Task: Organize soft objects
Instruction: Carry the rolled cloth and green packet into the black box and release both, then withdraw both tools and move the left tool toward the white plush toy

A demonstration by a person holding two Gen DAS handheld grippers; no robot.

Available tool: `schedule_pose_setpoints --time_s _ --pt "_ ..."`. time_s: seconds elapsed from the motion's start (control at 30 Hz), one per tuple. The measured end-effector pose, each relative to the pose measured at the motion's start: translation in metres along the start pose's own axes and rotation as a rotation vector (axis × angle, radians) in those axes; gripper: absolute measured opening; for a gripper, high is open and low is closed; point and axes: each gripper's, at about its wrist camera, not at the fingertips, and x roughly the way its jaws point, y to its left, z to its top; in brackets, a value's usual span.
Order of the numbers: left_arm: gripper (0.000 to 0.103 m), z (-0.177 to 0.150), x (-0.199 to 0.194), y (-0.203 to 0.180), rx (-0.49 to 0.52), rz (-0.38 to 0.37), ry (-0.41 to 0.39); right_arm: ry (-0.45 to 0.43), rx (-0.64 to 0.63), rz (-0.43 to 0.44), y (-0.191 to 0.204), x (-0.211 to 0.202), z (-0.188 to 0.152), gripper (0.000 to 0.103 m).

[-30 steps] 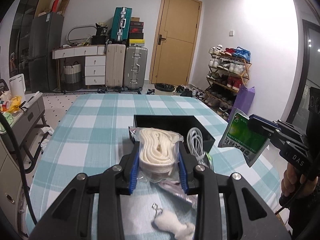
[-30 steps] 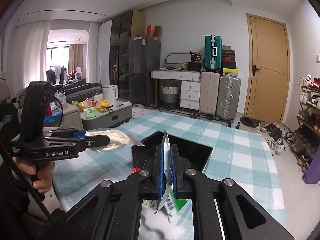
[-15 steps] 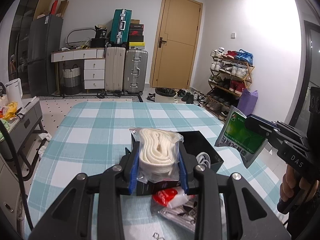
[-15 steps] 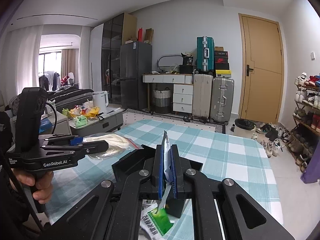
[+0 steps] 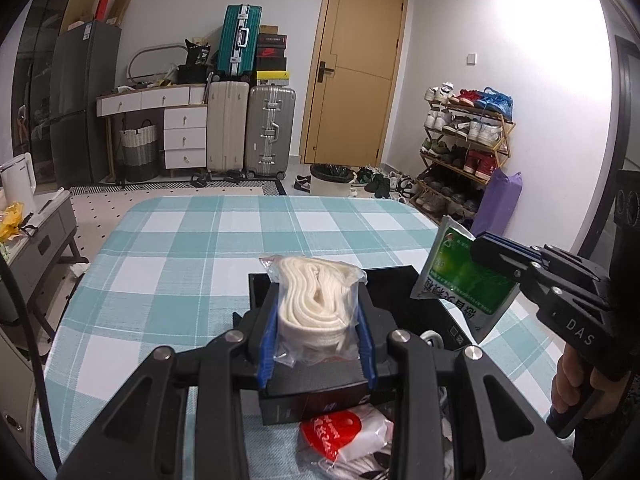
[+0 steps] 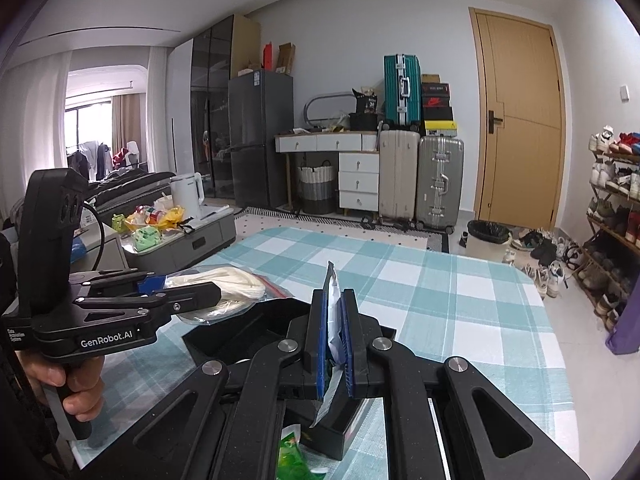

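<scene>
Both grippers grip something. Left gripper [image 5: 318,312], low in the centre of its own view, has its blue pads squeezed on a clear bag of cream cord [image 5: 316,300], held over the checked tablecloth [image 5: 180,264] and the black box [image 5: 404,292]. Right gripper [image 6: 334,336], bottom centre of its view, is clamped nearly flat on a green and silver sachet [image 5: 464,276]. A red and white packet [image 5: 344,432] lies at the lower edge.

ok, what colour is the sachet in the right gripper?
Green and white sachet, pinched in the right gripper; clearest in the left wrist view.
</scene>
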Motion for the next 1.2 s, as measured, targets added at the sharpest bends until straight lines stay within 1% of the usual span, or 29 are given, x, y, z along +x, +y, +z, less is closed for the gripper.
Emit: schedule_pose_setpoints --time_s 0.43,0.6,0.73,0.83,0.87,0.9,0.93,0.97,1.0,1.03,1.07,1.1,1.13,1.17,1.2 --pt "0.032 -0.006 0.031 -0.005 0.025 0.008 0.053 0.062 0.023 0.023 -0.008 0.044 -0.006 0.007" --pt "0.032 -0.008 0.035 -0.007 0.036 0.009 0.054 0.078 0.031 0.028 -0.013 0.054 -0.010 0.007" --pt "0.032 -0.010 0.037 -0.007 0.037 0.000 0.072 0.094 0.034 0.028 -0.015 0.061 -0.012 0.007" --pt "0.033 -0.011 0.039 -0.007 0.044 0.002 0.085 0.099 0.033 0.016 -0.014 0.062 -0.014 0.007" --pt "0.035 -0.011 0.039 -0.007 0.042 0.001 0.091 0.101 0.033 0.009 -0.014 0.061 -0.014 0.007" --pt "0.040 -0.011 0.038 -0.007 0.039 -0.002 0.095 0.101 0.035 0.000 -0.014 0.061 -0.014 0.007" --pt "0.044 -0.011 0.037 -0.006 0.040 -0.004 0.093 0.110 0.038 -0.001 -0.015 0.060 -0.014 0.012" --pt "0.055 -0.011 0.033 -0.006 0.043 -0.008 0.085 0.114 0.039 -0.002 -0.016 0.058 -0.014 0.027" --pt "0.063 -0.011 0.031 -0.006 0.043 -0.010 0.080 0.114 0.037 -0.010 -0.015 0.054 -0.015 0.038" --pt "0.065 -0.010 0.026 -0.006 0.043 -0.015 0.075 0.114 0.039 -0.013 -0.017 0.050 -0.015 0.058" --pt "0.075 -0.010 0.024 -0.006 0.043 -0.019 0.074 0.107 0.043 -0.011 -0.018 0.045 -0.015 0.069" --pt "0.086 -0.010 0.019 -0.006 0.041 -0.023 0.067 0.098 0.045 -0.016 -0.018 0.040 -0.016 0.074" --pt "0.091 -0.009 0.016 -0.006 0.040 -0.021 0.059 0.092 0.047 -0.029 -0.019 0.033 -0.016 0.087" --pt "0.097 -0.009 0.011 -0.006 0.037 -0.020 0.050 0.091 0.049 -0.034 -0.019 0.028 -0.017 0.096" --pt "0.102 -0.010 0.006 -0.006 0.033 -0.023 0.046 0.090 0.051 -0.032 -0.019 0.022 -0.018 0.099"
